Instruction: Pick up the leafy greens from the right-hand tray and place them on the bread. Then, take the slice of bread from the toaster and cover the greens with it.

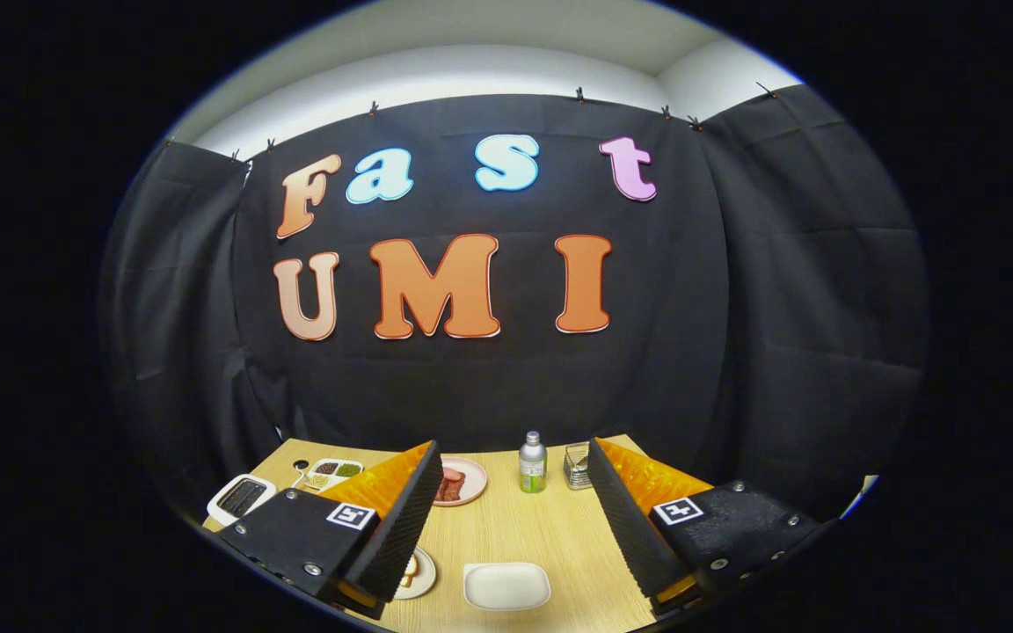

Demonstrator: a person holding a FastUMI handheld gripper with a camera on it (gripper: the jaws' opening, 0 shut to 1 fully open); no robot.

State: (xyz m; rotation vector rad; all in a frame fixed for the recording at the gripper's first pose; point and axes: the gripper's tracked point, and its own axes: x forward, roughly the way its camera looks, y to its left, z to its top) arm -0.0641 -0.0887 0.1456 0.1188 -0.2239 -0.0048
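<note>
Above the bench (515,527), the gripper (506,519) was held high w/ fingers spread, nothing gripped. Toaster (241,498) seen beyond left finger; greens couldn't be made out. A blind descent risked knocking the bottle (532,463).

I see even, soft overhead light; the worktop (506,527) is bright and sharp, the dark cloth wall absorbs light, and fisheye bending curves everything near the edges.

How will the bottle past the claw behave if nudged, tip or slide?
The bottle stands upright, tall and narrow-based on the smooth wooden table, so a high push probably tips it. Its round body would likely roll once down. The claw is open, well short of it, nothing held.
</note>
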